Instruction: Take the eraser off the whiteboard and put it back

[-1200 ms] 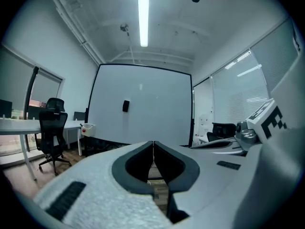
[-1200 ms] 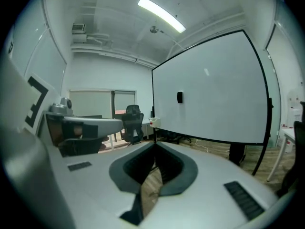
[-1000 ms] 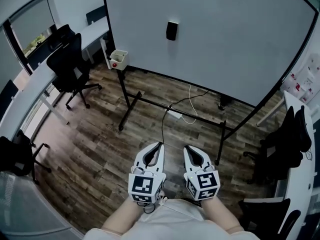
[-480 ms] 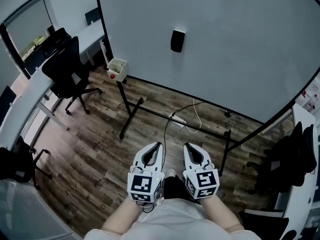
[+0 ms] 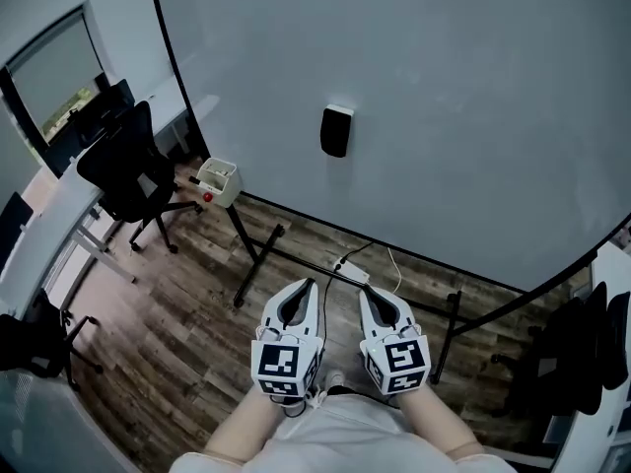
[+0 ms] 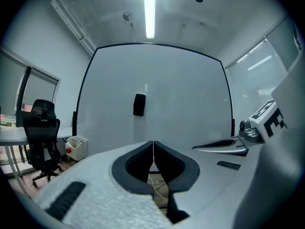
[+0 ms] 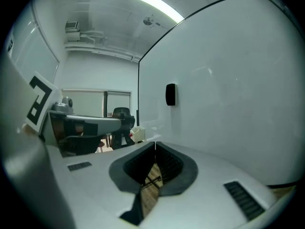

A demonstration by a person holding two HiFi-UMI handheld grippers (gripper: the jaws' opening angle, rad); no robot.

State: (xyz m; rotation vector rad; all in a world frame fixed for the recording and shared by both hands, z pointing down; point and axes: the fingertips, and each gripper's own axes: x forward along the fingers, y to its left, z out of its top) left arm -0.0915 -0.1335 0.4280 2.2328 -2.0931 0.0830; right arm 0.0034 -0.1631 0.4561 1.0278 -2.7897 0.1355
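White plastic shells with black-and-white marker cubes sit nearest: the left gripper (image 5: 312, 286) and the right gripper (image 5: 364, 294), side by side. Each has its jaws clenched tip to tip, with nothing between them. Below and just ahead of the tips lies the brown wood-plank floor (image 5: 197, 294), crossed by the thin black metal stand legs (image 5: 258, 254). Farther ahead, rising above both pairs of jaws, stands the large white whiteboard (image 5: 444, 116). On it sits the small black rectangular eraser (image 5: 336, 131), upright, higher than the tips, roughly between the two grippers' lines and well apart from both. I judge this the approach step, with nothing grasped yet. Next, one gripper needs to rise toward the eraser, spread its jaws wider than the eraser's body, and close on its sides.
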